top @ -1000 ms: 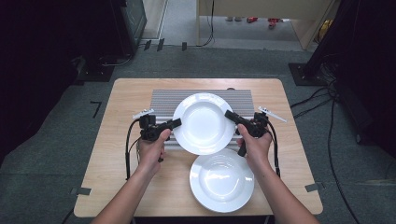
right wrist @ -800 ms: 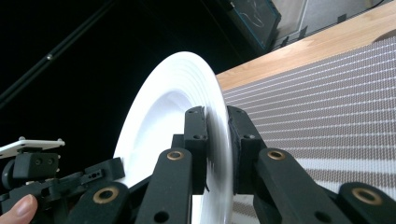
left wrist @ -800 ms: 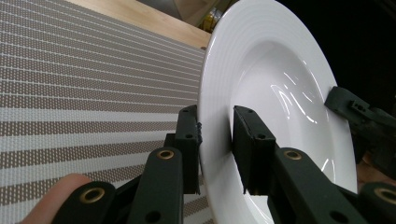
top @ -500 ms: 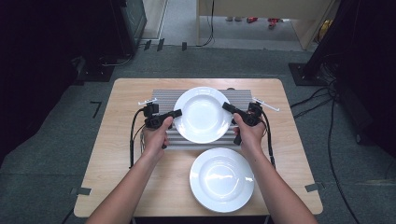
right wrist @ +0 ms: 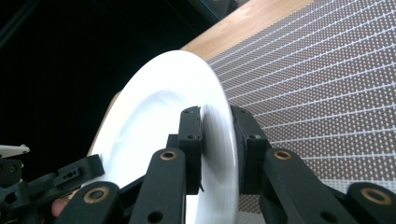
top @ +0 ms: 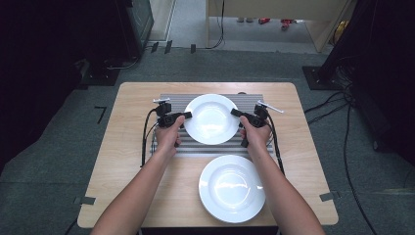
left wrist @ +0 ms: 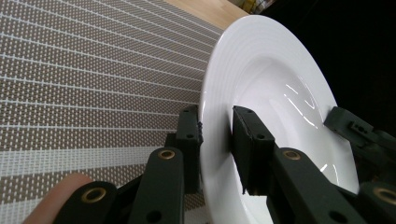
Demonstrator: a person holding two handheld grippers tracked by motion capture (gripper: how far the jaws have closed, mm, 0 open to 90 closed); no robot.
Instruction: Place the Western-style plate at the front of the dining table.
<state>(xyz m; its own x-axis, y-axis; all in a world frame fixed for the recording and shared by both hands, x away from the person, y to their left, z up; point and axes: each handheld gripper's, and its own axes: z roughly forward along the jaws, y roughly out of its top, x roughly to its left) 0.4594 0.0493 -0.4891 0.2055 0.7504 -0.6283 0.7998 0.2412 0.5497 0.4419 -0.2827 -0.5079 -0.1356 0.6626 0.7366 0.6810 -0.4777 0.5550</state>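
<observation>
The plate (top: 211, 119) had travelled away from the person and sunk toward the striped mat (top: 161, 147). The left gripper (top: 185, 115) clamped its rim; the right gripper (top: 236, 113), jaws just easing wider, straddled the opposite rim, so release looked near.

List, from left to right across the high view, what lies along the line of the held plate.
Bare table → left tongs → held white plate → right tongs → bare table again.
</observation>
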